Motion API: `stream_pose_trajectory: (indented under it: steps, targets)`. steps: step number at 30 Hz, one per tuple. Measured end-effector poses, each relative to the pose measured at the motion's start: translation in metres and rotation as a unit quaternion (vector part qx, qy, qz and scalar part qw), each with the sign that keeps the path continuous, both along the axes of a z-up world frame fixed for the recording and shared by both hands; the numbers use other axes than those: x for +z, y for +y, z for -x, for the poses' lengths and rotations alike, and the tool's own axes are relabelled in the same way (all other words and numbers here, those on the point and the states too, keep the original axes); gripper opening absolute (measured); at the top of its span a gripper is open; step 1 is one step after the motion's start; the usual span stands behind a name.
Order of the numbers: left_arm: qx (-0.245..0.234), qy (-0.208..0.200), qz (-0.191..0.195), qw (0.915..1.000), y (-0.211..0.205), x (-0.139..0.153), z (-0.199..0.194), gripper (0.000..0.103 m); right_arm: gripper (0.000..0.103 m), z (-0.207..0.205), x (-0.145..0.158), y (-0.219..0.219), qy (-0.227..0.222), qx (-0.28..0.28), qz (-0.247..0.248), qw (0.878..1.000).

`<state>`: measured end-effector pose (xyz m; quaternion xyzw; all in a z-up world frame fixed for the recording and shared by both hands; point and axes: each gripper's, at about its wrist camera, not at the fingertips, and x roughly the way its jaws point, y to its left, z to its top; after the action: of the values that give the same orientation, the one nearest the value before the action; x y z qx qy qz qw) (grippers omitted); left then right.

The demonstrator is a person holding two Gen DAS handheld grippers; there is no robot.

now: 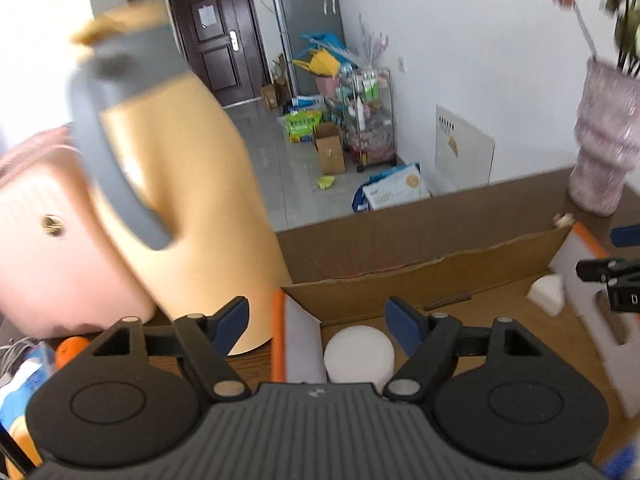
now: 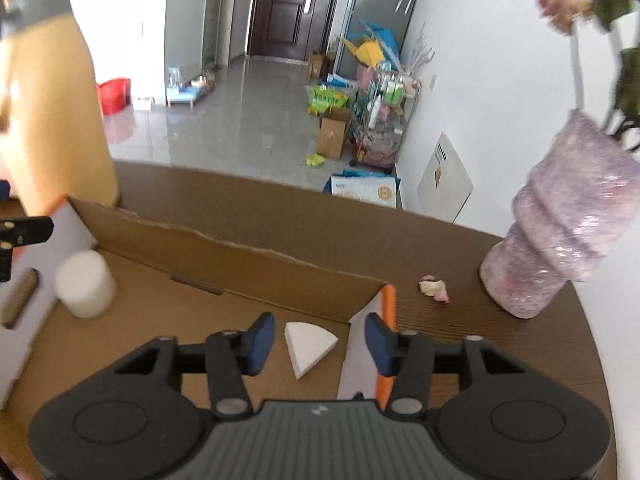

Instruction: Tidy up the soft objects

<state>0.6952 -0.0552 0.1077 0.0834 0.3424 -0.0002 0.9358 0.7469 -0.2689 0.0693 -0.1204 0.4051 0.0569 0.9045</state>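
Left gripper spread, empty, above white foam cylinder at box's left end; right gripper spread, empty, above white foam wedge near box's right end; box on desk; lilac vase toward desk's right edge.

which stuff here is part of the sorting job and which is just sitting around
Part of the job:
- white foam cylinder, in the box
- white foam wedge, in the box
- cardboard box
- left gripper and right gripper, both open, neither holding anything

Just lying about:
- purple vase with flowers
- tan jug with grey handle
- crumpled scrap on the table
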Motion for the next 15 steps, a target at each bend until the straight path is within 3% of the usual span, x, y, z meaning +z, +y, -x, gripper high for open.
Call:
stream_pose_trajectory:
  steps: [3,8,10,15]
  targets:
    - [-0.005,-0.032,0.024,0.9992,0.007,0.032,0.043,0.082,0.077,0.027,0.027,-0.009,-0.021,0.000,-0.019,1.000]
    - [-0.014,-0.106,0.054,0.9928,0.020,0.070,0.140,0.090,0.088,0.094,0.071,-0.022,-0.089,0.007,-0.028,0.996]
    - [-0.018,-0.148,0.048,0.9877,0.024,0.072,0.184,0.098,0.091,0.128,0.085,-0.028,-0.115,0.008,-0.043,0.992]
    - [-0.014,-0.222,0.040,0.9742,0.028,0.050,0.287,0.100,0.091,0.228,0.094,-0.041,-0.186,0.011,-0.080,0.979]
